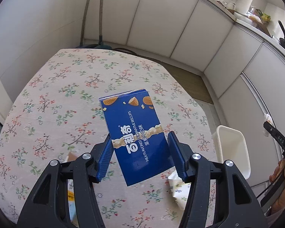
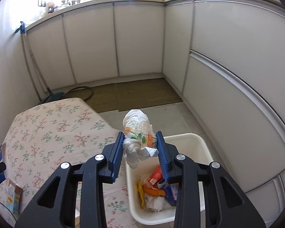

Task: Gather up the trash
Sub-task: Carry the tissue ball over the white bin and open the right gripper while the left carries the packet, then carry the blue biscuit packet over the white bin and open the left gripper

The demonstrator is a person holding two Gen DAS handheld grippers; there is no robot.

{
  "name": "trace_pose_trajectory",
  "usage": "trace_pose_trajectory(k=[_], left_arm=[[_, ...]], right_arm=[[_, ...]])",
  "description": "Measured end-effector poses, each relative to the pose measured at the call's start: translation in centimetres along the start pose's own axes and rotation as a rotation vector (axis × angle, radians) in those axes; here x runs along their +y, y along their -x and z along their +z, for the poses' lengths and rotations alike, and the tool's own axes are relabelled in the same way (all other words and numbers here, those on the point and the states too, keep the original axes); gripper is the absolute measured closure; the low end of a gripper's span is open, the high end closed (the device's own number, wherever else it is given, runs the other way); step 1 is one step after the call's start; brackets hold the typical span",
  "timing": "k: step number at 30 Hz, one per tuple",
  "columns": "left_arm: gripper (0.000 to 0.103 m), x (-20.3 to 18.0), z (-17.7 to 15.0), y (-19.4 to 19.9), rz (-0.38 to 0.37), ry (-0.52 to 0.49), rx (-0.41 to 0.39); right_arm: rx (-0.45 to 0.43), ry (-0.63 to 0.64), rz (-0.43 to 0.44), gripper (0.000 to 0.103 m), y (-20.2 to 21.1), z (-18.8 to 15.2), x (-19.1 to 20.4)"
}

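Note:
In the left wrist view my left gripper (image 1: 140, 152) is shut on a blue biscuit box (image 1: 134, 133), held above the floral table (image 1: 66, 95). In the right wrist view my right gripper (image 2: 139, 152) is shut on a crumpled white wrapper (image 2: 137, 131) with orange and green print. It hangs over the white bin (image 2: 203, 144), which stands beside the table's edge and holds several scraps, among them an orange-red packet (image 2: 155, 174) and a blue carton (image 2: 171, 191). The same white bin (image 1: 237, 144) appears right of the box in the left wrist view.
White kitchen cabinets (image 2: 138, 41) wrap the corner, with a brown mat (image 2: 134, 95) on the floor before them. A light blue carton (image 2: 14, 199) and a white crumpled wrapper (image 1: 178, 188) lie on the floral table. A person's hand (image 1: 281, 172) holds the other gripper at the right edge.

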State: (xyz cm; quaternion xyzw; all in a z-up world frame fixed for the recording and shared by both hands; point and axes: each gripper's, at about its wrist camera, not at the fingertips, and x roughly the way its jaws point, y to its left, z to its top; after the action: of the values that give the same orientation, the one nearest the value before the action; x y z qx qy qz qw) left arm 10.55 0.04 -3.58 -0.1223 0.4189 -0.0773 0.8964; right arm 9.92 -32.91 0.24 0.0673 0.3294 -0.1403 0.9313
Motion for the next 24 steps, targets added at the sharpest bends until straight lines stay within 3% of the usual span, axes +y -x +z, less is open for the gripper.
trace_pose_trajectory(k=[5, 6, 7, 9, 13, 24], left_arm=[[0.049, -4.9, 0.0, -1.3, -0.053, -0.068, 0.011], [0.049, -5.9, 0.0, -1.5, -0.065, -0.081, 0.013], [0.049, -7.2, 0.0, -1.8, -0.077, -0.097, 0.015], [0.049, -9.2, -0.1, -2.2, -0.099, -0.123, 0.017], [0.049, -13.6, -0.2, -3.1, -0.153, -0.172, 0.02], [0.049, -23.5, -1.3, -5.6, -0.272, -0.27, 0.066]], right_arm=[[-0.027, -0.064, -0.092, 0.067, -0.2, 0.0, -4.4], [-0.028, -0.075, -0.101, 0.06, -0.2, 0.0, -5.1], [-0.027, -0.09, -0.106, 0.046, -0.2, 0.1, -5.8], [-0.035, -0.12, -0.131, 0.033, 0.2, 0.0, -7.2], [-0.075, -0.159, -0.193, 0.02, 1.3, 0.0, -9.8], [-0.096, -0.295, -0.293, 0.015, 3.2, -0.9, -17.5]])
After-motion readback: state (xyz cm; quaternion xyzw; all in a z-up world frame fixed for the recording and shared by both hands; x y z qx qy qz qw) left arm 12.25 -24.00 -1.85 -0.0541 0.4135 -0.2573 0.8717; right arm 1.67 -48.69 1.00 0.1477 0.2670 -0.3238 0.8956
